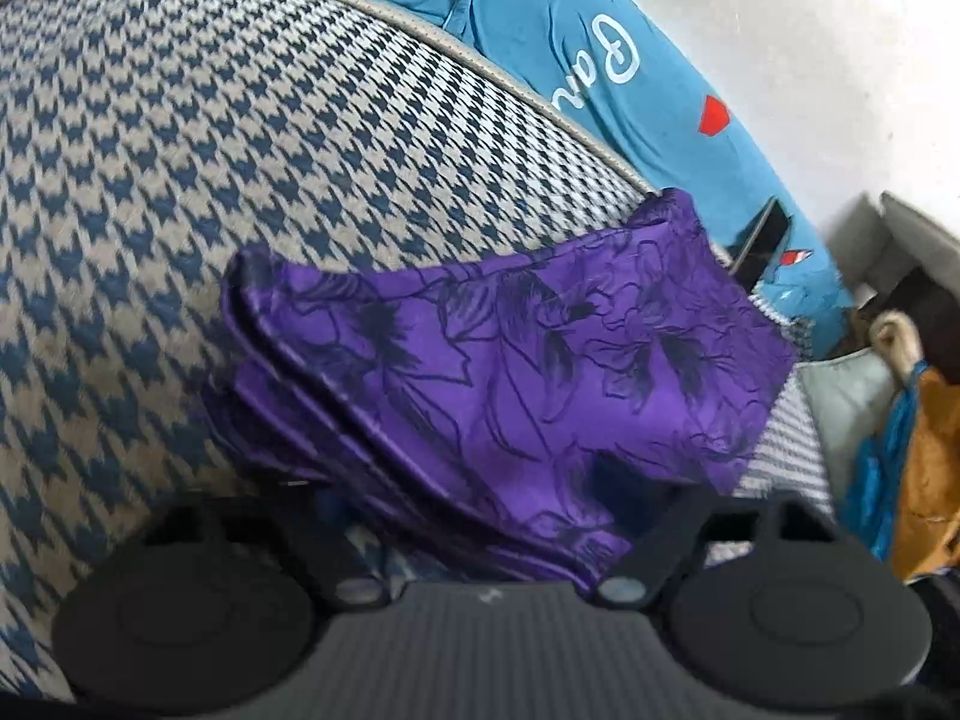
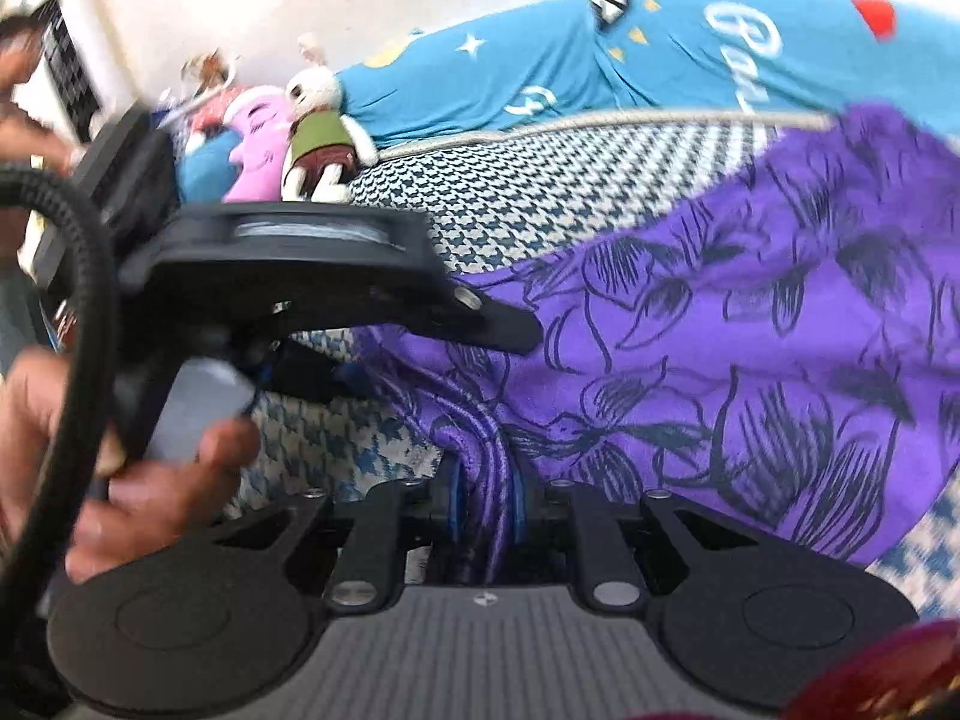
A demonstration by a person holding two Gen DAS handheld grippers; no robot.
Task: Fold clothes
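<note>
A: Entry, both wrist views. Purple floral garment (image 1: 498, 372) lies on the houndstooth bed cover (image 1: 180, 180), doubled over itself; several stacked edges show along its side nearest the left gripper (image 1: 480, 540).

B: State of the fingers, left?

A: Cannot tell. The cloth drapes over the space between them and hides the tips. In the right wrist view the left gripper (image 2: 288, 276) shows from the side, one finger (image 2: 504, 324) lying on the cloth edge, the other hidden. The person's left hand (image 2: 138, 480) holds its handle.

B: Right?

A: Right gripper (image 2: 486, 516) is clamped on a gathered bundle of the garment's (image 2: 750, 348) layered edges; the blue pads press close on the purple folds from both sides. The rest of the cloth spreads ahead and to the right of those fingers.

B: Progress?

A: Judgement only: at least one fold is in, given the stacked layers. The cloth looks lifted and slack ahead of the right fingers, not a flat, squared packet, so a fold is likely in hand. How many folds remain cannot be settled from here.

B: Surroundings?

A: Blue printed fabric (image 1: 600, 60) beyond the cover; soft toys (image 2: 312, 132) far ahead-left of the right fingers.
</note>
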